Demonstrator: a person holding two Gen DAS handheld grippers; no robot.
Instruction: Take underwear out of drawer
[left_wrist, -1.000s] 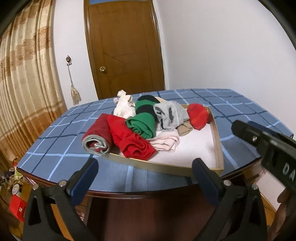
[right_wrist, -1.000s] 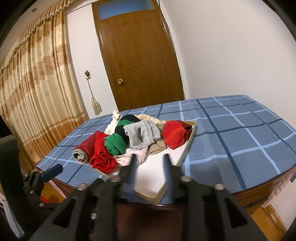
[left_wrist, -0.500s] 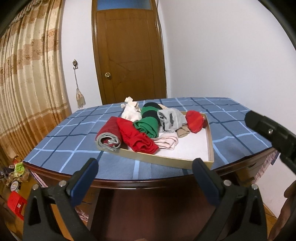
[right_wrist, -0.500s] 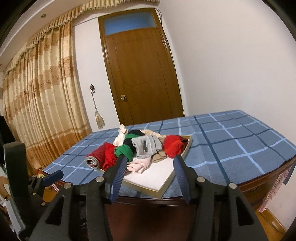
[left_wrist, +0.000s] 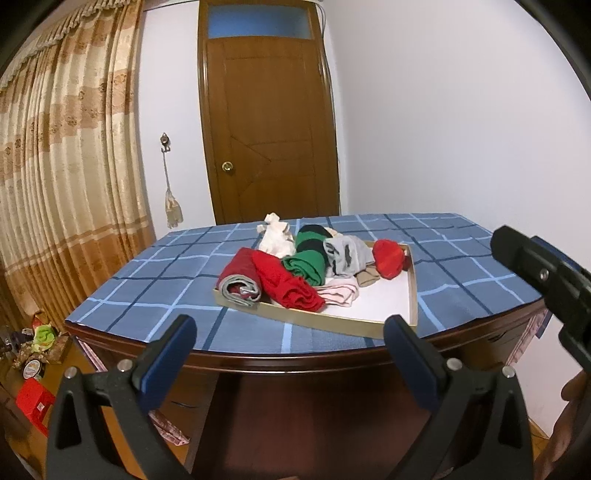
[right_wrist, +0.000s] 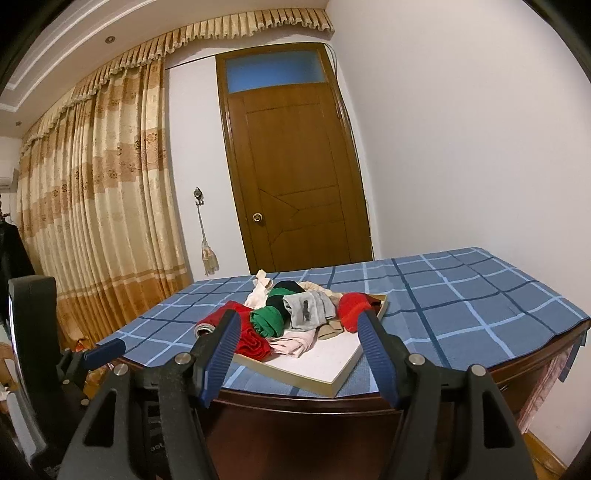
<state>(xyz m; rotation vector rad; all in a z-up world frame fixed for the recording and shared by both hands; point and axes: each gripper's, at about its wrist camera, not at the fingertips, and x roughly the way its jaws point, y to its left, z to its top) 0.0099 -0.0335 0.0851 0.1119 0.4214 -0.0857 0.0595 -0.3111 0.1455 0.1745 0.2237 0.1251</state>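
No text, label or number can be read. Faint pale letters show on the left gripper (right_wrist: 103, 350) body, low in the right wrist view — too dark and small to make out.

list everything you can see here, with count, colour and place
shallow wooden drawer tray: 1, tan rim, white floor, on the table near its front edge
rolled underwear: a pile, red, green-black, grey, pink, cream, in the tray's left and back part
blue checked tablecloth: 1, over the dark wooden table
brown wooden door: 1, shut, behind the table
beige patterned curtain: 1, left wall
tasselled curtain tie: 1, cream, hanging from a wall hook beside the door
floor clutter: several, red and green, lower left
left hand-held gripper: 1, black with blue pads, open, empty, short of the table
right hand-held gripper: 1, same colours, just been opening, empty
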